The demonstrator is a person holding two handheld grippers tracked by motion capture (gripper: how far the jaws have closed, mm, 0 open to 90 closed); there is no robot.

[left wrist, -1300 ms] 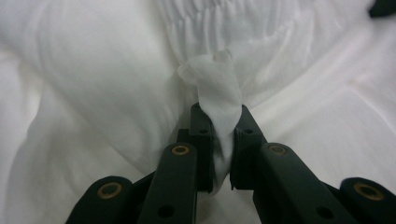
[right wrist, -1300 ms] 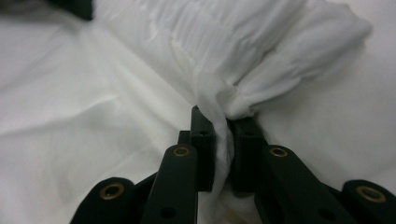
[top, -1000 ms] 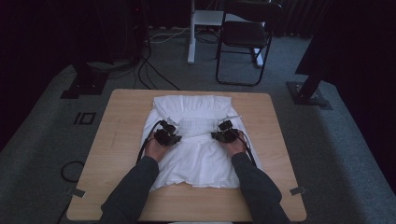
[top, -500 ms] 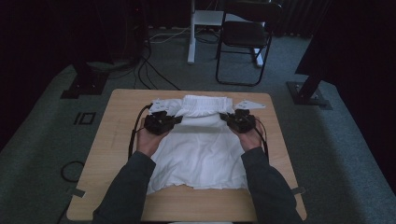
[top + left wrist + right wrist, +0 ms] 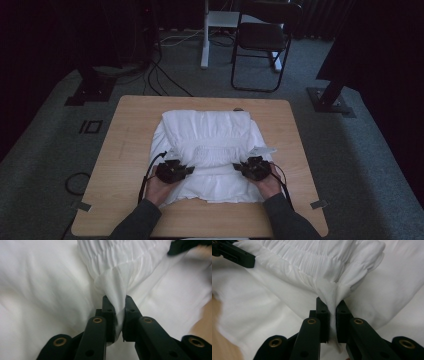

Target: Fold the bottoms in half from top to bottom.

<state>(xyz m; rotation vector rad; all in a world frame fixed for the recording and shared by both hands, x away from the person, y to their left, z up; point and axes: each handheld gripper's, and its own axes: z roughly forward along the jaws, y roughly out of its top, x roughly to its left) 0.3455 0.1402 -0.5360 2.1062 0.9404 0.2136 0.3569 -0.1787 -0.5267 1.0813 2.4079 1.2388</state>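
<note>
You hold a white garment [image 5: 207,150] by its gathered band with both grippers, on a wooden table [image 5: 125,150].

The garment lies spread over the middle of the table. Your left gripper [image 5: 186,169] pinches a fold of the cloth at the near left; in the left gripper view its jaws are clamped on that fold. Your right gripper [image 5: 239,167] grips the near right the same way, with cloth squeezed between its jaws. A dark chair [image 5: 262,40] stands on the floor beyond the far edge.
</note>
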